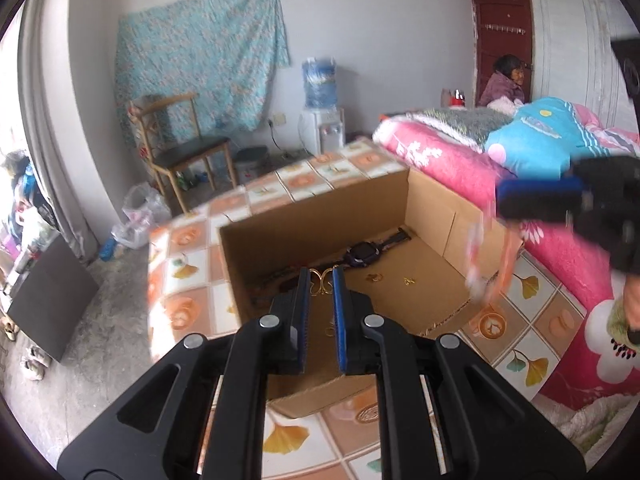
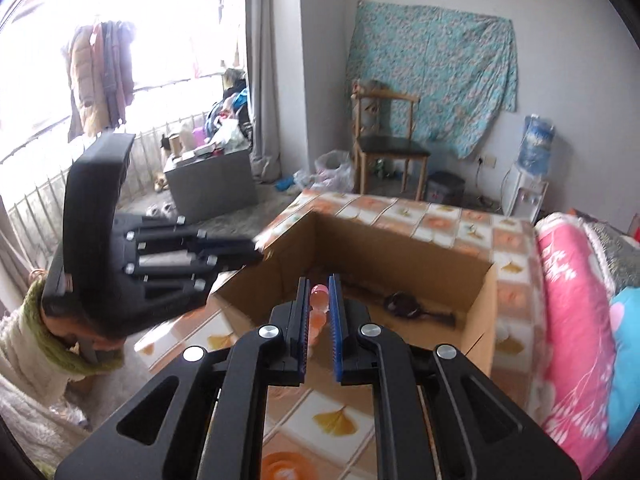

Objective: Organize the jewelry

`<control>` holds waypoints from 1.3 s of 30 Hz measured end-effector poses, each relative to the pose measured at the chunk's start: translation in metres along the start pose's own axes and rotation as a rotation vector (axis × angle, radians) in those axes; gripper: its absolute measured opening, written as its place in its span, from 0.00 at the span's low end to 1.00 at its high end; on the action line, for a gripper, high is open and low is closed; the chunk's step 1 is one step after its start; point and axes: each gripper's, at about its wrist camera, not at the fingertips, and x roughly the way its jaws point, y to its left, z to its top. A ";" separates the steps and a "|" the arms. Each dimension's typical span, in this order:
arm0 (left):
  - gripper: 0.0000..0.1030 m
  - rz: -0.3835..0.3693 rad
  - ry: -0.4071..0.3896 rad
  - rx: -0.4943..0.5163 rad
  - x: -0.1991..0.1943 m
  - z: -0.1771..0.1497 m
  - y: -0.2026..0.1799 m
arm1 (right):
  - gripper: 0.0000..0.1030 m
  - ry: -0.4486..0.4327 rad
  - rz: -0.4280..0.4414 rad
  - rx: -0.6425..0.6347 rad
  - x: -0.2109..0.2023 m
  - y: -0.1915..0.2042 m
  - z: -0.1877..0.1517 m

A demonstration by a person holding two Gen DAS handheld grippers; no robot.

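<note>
no readable text, labels, brands or numbers anywhere

Box (image 1: 436, 216): matt brown cardboard, raw edges. Surface (image 1: 532, 320): glossy tile-print cover. Grippers (image 1: 318, 280) (image 2: 319, 286): matt black plastic w/ metal rivets, ribbed blue pads. Bracelet (image 2: 318, 312): glossy orange beads. Blanket (image 2: 576, 300): fuzzy cloth.

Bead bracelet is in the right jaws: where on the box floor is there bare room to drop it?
Free: the cardboard box floor near its right wall, past the small gold pieces, and the near floor. Crowded: the middle and left, where the watch lies and the left gripper holds a gold piece.
</note>
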 end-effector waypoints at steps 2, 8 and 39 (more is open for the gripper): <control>0.10 -0.013 0.046 -0.004 0.016 0.001 0.002 | 0.09 0.032 0.021 0.030 0.019 -0.015 -0.004; 0.23 -0.033 0.224 -0.043 0.068 -0.007 0.008 | 0.10 0.291 0.136 0.175 0.100 -0.055 -0.027; 0.92 0.111 -0.021 -0.301 -0.043 -0.031 0.013 | 0.85 0.112 -0.199 0.295 -0.013 -0.036 -0.061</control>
